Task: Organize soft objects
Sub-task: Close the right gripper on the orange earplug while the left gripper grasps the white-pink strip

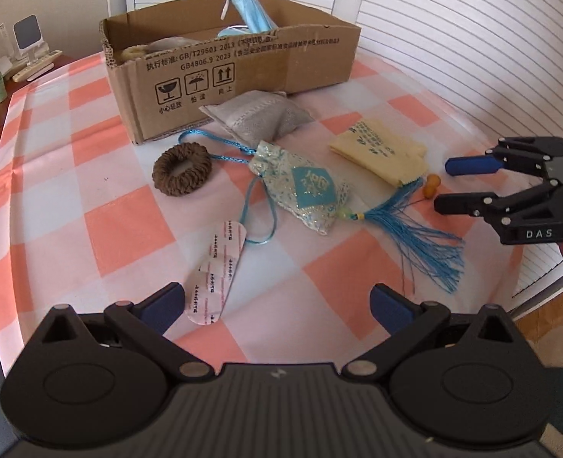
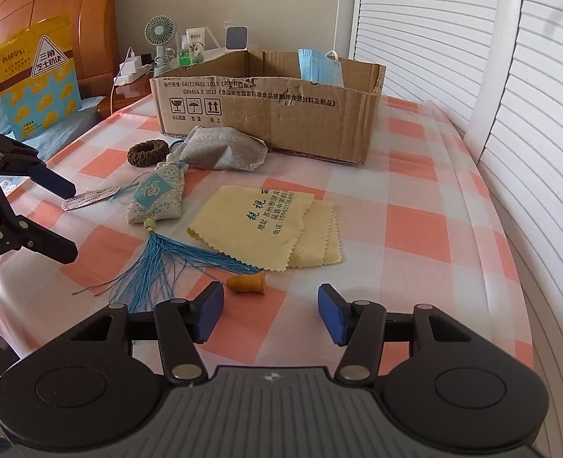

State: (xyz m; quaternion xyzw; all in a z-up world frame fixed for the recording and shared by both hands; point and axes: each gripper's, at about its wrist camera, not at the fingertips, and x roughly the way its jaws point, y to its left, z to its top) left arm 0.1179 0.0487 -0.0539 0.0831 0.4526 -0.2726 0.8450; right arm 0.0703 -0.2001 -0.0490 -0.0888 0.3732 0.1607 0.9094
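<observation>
Left tongs [image 1: 277, 305]: yours gape wide, empty, above the plaster strip [image 1: 214, 273].
Right tongs [image 2: 270, 315]: yours stand apart, empty, beside the orange earplug [image 2: 247, 281].
Sachet [image 1: 308, 191]: mid-worktop [image 1: 52, 191], before the cardboard box [image 1: 243, 72].

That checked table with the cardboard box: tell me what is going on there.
A person holds a claw in each hand, sorting soft things into the brown cardboard box, where a blue face mask already sits. Both the left claw and right claw are open and empty. The yellow cleaning cloth, blue tasselled sachet and brown hair scrunchie lie outside the box.
</observation>
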